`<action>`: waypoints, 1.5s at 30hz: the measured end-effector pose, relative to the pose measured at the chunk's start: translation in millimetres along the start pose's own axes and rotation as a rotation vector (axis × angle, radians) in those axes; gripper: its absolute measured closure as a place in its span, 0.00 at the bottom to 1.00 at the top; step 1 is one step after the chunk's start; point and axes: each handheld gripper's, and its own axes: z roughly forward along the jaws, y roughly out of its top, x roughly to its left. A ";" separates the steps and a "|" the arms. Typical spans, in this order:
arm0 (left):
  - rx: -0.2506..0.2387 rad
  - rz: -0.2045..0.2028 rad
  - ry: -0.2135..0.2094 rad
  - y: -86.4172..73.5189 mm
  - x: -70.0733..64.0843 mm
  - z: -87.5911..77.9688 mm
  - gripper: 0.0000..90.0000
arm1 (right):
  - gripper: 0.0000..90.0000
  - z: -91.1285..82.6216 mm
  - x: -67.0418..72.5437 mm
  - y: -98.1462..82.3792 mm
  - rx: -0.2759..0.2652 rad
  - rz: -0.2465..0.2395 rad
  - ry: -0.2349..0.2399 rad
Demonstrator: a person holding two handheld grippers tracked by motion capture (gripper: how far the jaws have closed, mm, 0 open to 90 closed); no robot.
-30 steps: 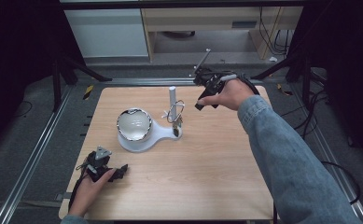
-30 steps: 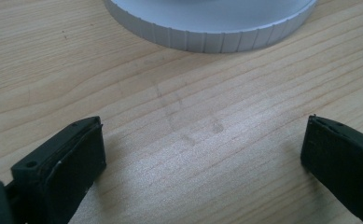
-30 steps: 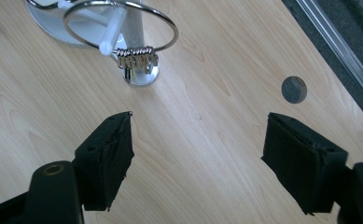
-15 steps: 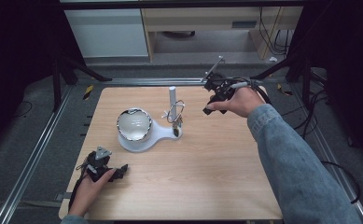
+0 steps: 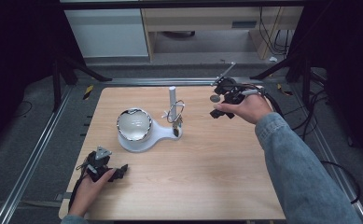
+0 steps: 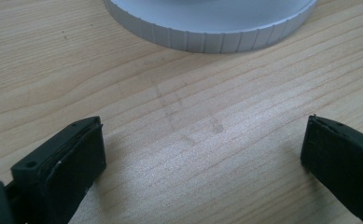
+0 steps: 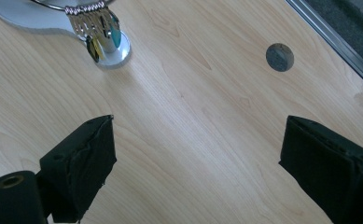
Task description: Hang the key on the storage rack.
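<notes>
A white stand with a round mirror dish and an upright post sits left of the table's middle. A beaded ring with small charms hangs around the post, and the same charms show in the right gripper view. My right gripper hovers low over the back right of the table, apart from the stand. Its jaws have just been opening and stand open with bare wood between them. My left gripper rests open near the front left, pointing at the stand's ribbed base, with nothing between its jaws.
A round hole is cut in the wooden table near the right gripper. Metal rails run along the table's sides. Cables lie on the floor to the right. A cabinet stands behind the table.
My right hand has drawn away from the stand's post toward the right and sunk closer to the table. The left hand has stayed where it was.
</notes>
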 end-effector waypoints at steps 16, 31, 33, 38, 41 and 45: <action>-0.001 -0.001 0.000 0.2 -0.1 0.2 0.00 | 0.14 14.0 -21.5 -49.1 0.021 0.104 0.029; -0.002 -0.001 0.000 0.3 -0.3 0.4 0.00 | 0.14 24.8 -27.8 -94.1 0.053 0.154 0.022; -0.002 -0.001 0.000 0.3 -0.3 0.4 0.00 | 0.13 28.4 -27.2 -101.1 0.056 0.163 0.016; 0.001 -0.001 0.001 0.2 -0.4 0.2 0.00 | 0.13 38.9 -25.6 -122.1 0.060 0.191 0.006; 0.000 -0.002 0.000 0.2 -0.5 0.3 0.00 | 0.13 45.8 -25.8 -137.1 0.060 0.221 0.001; 0.000 -0.002 0.000 0.2 -0.5 0.3 0.00 | 0.13 50.2 -26.4 -145.6 0.059 0.233 0.001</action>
